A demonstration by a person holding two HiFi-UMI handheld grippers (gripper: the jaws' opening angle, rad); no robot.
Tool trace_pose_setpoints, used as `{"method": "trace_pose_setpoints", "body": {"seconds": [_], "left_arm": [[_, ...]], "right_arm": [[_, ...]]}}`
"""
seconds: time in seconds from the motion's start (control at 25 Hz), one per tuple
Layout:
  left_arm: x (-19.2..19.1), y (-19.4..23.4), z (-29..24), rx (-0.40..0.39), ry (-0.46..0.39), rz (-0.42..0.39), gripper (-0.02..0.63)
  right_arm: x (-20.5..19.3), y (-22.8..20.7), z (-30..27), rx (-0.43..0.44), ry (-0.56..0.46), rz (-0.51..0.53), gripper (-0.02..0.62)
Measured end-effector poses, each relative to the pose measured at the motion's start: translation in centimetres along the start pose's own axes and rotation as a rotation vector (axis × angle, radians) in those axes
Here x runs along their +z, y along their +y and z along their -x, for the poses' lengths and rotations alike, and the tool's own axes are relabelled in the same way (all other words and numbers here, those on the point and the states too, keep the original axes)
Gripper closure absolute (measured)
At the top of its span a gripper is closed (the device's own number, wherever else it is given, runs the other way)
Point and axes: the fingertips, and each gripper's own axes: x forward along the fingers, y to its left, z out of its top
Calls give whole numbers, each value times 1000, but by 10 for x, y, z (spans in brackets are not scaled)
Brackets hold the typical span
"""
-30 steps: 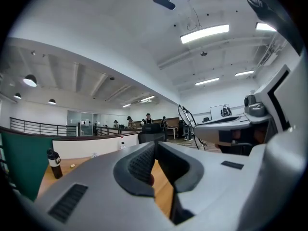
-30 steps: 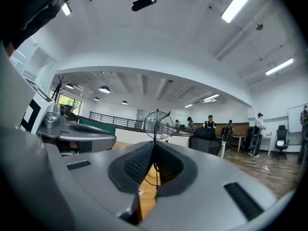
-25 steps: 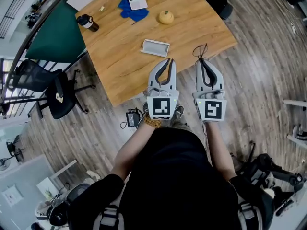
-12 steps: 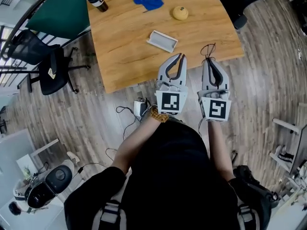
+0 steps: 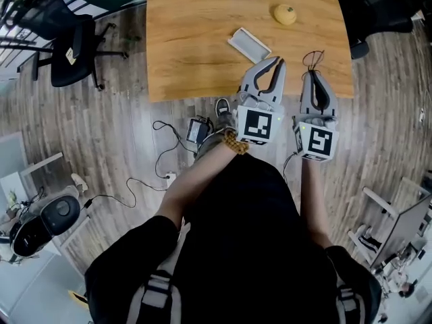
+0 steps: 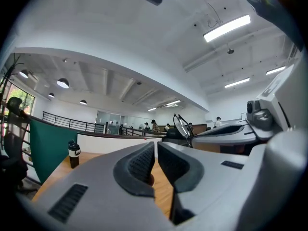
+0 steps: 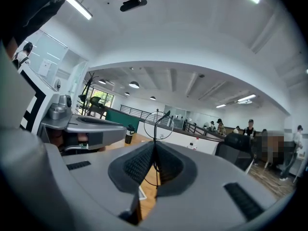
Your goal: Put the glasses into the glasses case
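When you look down in the head view, glasses case [image 5: 249, 44]: lies open, nothing visible inside.
Glasses [image 5: 312, 59]: right of the case, in your right gripper [image 5: 314, 73].
Left gripper view, left gripper [image 6: 156, 147]: jaws together, empty.
Right gripper view, grip: jaws clamped on the thin wire frame. It is probably light and fragile, so hold the frame, never the lens.

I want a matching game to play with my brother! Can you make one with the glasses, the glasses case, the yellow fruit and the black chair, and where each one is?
Things:
1 glasses
2 glasses case
3 yellow fruit
4 black chair

Places:
A on the floor beside the table
B pinched in the right claw
C on the table, close to the left claw
D on the table, beyond the case

Pairs: 1-B, 2-C, 3-D, 4-A
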Motion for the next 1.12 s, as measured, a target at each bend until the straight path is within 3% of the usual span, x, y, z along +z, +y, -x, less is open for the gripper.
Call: {"method": "trace_pose_setpoints", "body": {"seconds": [0.44,0.92,1.12], "left_arm": [[-2,57,-16,90,-11,4,569],[-13,125,-20,188,-39,92,569],[-38,153,-9,267,11,126,569]], "right_arm": [[12,30,-70,91,3,4,578],[3,63,-121,184,97,88,578],[-20,68,-144,249,137,58,578]]}}
